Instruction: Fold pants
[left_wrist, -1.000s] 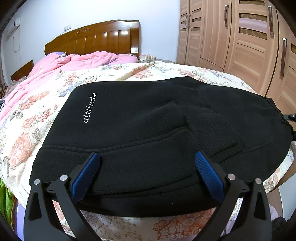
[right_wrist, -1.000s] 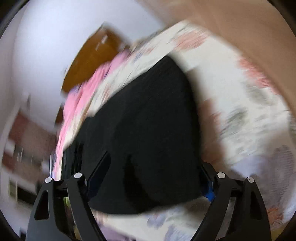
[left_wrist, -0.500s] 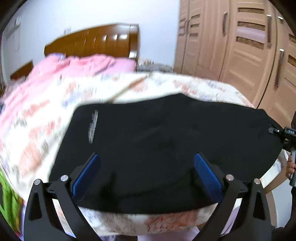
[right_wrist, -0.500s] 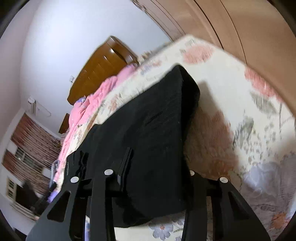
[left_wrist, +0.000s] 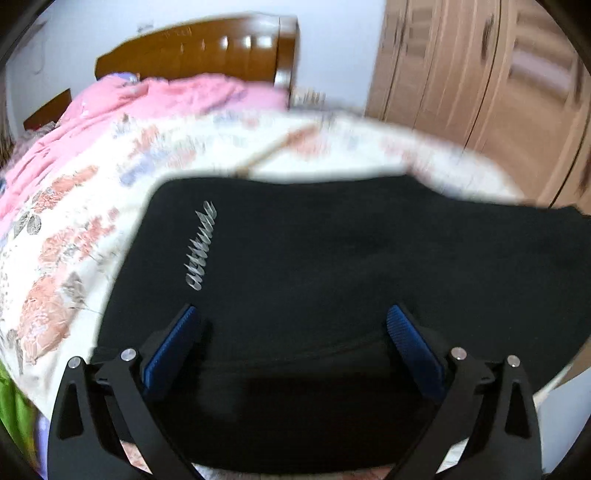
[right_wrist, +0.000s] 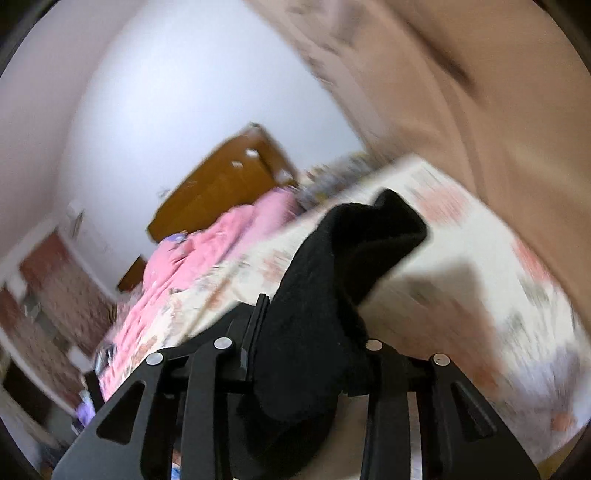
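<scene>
**Right claw pinching the pants' end, left claw waiting wide**

You are working with the black pants (left_wrist: 351, 280) lying across the near edge of the bed (left_wrist: 66, 229), already doubled into a broad slab with the white lettering (left_wrist: 201, 245) facing up toward the bed's left side. Your right claw (right_wrist: 314, 354) is clamping a thick bunch of the fabric at the right-hand end: its jaws have just been closing, cloth is filling the gap between them, and the end of the pants (right_wrist: 354, 258) is rising off the bedspread in a hump. That grip looks like the start of carrying this end over the rest for the next fold.

Your left claw (left_wrist: 291, 343) is hovering over the near hem with its blue pads (left_wrist: 171, 347) spread wide and gripping nothing. It seems to be standing ready to take the matching near corner, or to pin the cloth. With only one end held, the slab may be skewing as it lifts.

The pink quilt (left_wrist: 155, 103) is bunching at the headboard (left_wrist: 199, 48), well clear.
</scene>
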